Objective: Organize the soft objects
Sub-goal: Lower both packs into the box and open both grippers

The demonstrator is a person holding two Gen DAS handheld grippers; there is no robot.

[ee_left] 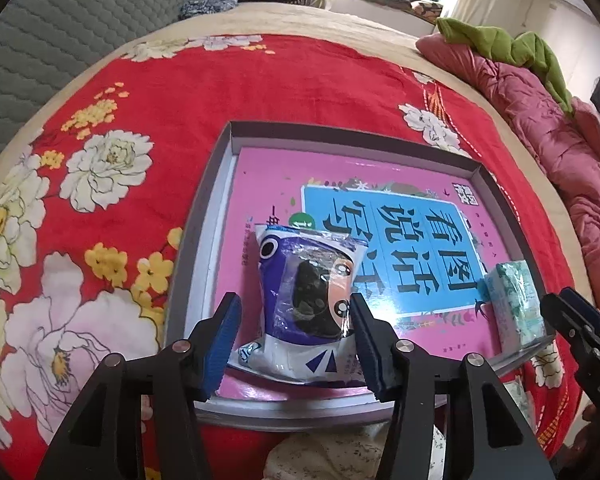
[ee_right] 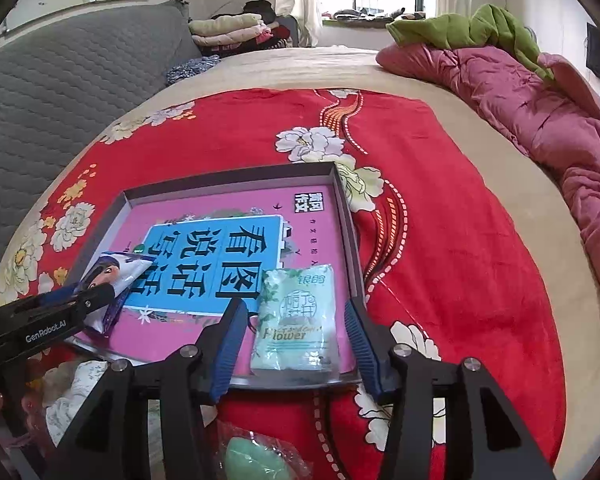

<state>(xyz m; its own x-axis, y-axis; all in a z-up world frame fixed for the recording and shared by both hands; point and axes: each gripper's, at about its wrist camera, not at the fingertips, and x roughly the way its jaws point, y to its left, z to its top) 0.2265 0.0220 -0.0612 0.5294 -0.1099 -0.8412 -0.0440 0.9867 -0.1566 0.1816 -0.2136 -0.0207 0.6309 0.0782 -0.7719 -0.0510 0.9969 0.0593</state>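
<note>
A shallow grey box lid (ee_left: 220,184) holding one pink book (ee_left: 268,184) lies on a red floral bedsheet (ee_left: 228,80). At its near left, one purple-and-white snack packet (ee_left: 312,304) lies between the left gripper (ee_left: 296,344)'s parted fingers, the right pad touching it. At its near right, one pale green tissue pack (ee_right: 296,320) lies between the right gripper (ee_right: 296,348)'s open fingers, untouched. A wrapped green object (ee_right: 252,460) is cut off below. Bare sheet surrounds the lid.

Bed (ee_right: 440,92) under red floral cloth (ee_left: 220,92), grey tray (ee_left: 204,216) on top.
</note>
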